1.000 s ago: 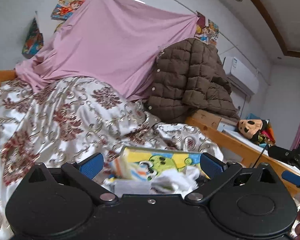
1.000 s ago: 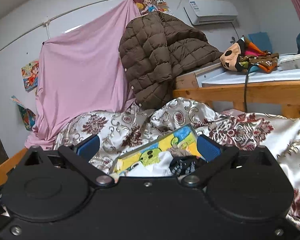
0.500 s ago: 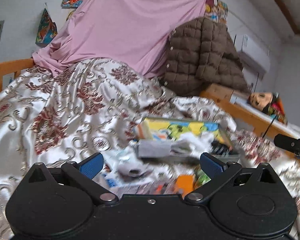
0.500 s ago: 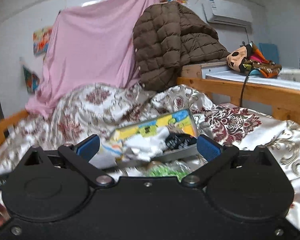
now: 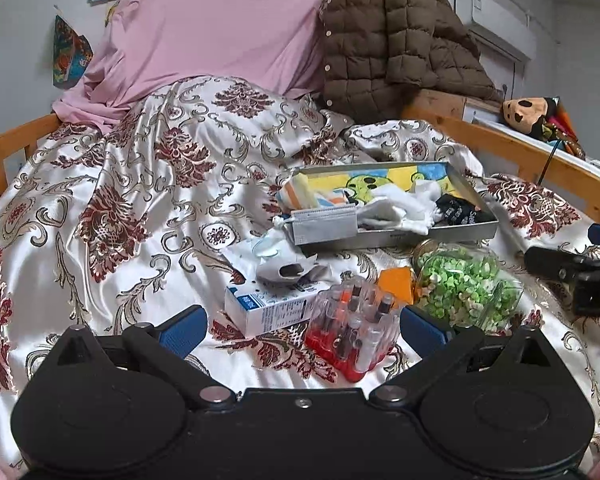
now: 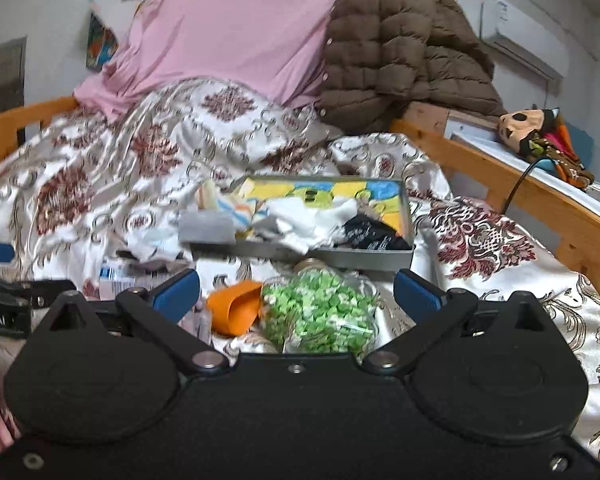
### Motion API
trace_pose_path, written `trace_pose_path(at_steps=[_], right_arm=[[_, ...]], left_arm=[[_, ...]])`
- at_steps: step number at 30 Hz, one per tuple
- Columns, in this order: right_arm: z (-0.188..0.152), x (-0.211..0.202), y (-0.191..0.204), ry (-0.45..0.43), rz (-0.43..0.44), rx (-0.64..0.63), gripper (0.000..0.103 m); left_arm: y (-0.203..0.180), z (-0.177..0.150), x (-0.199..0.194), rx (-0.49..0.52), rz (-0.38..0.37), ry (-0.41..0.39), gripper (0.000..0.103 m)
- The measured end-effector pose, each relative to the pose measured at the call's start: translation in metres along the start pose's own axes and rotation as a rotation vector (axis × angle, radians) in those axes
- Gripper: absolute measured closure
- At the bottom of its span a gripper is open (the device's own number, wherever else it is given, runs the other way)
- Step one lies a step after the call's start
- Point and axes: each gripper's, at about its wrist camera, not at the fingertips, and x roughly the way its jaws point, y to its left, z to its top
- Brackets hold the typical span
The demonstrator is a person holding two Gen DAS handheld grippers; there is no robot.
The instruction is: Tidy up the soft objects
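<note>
A grey metal tray (image 5: 396, 236) (image 6: 312, 256) with a colourful cartoon base lies on the patterned bedspread. It holds a striped cloth (image 5: 304, 196), white socks (image 5: 396, 208) (image 6: 312, 220), a black sock (image 5: 460, 210) (image 6: 368, 234) and a grey face mask (image 5: 324, 226) draped over its near wall. A crumpled white and grey cloth (image 5: 276, 258) lies in front of the tray. My left gripper (image 5: 304, 330) is open, low over a white carton (image 5: 268, 310) and a clear rack of tubes (image 5: 354, 326). My right gripper (image 6: 296, 292) is open just above a jar of green pieces (image 6: 320, 312).
An orange scoop (image 6: 236, 310) (image 5: 396, 282) lies beside the jar (image 5: 464, 284). A brown quilted jacket (image 5: 396, 36) and a pink sheet (image 5: 216, 20) hang at the back. Wooden bed rails (image 5: 516, 160) run along both sides. A plush doll (image 6: 536, 132) rests on the shelf at right.
Both cameras have tilted downward and drawn back, so the carton, tube rack, scoop and jar in front of the tray have come into view. Both grippers stay open.
</note>
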Motion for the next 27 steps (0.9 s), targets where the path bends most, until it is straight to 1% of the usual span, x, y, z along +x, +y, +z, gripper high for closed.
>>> trace_pose_path(at_steps=[3,6,10,12,18,23,27], right_arm=[[-0.003,0.003,0.003,0.051,0.011,-0.029,0.001],[-0.004,0.015,0.006,0.097,0.021,-0.057,0.001],[-0.005,0.03,0.01,0.115,0.022,-0.122,0.001],[-0.004,0.038,0.012,0.118,0.028,-0.159,0.001],[-0.004,0.056,0.023,0.111,0.05,-0.312,0.001],[-0.006,0.068,0.024,0.119,0.074,-0.351,0.001],[-0.008,0.074,0.028,0.109,0.084,-0.409,0.001]], left_arm=[[0.0,0.001,0.006,0.002,0.003,0.033,0.001],[0.0,0.003,0.015,0.006,-0.002,0.074,0.001],[-0.001,0.006,0.029,0.028,-0.01,0.112,0.001],[-0.002,0.007,0.035,0.045,-0.014,0.119,0.001],[-0.007,0.011,0.044,0.1,-0.038,0.092,0.001],[-0.012,0.016,0.05,0.148,-0.045,0.061,0.001],[-0.017,0.019,0.055,0.217,-0.048,0.027,0.001]])
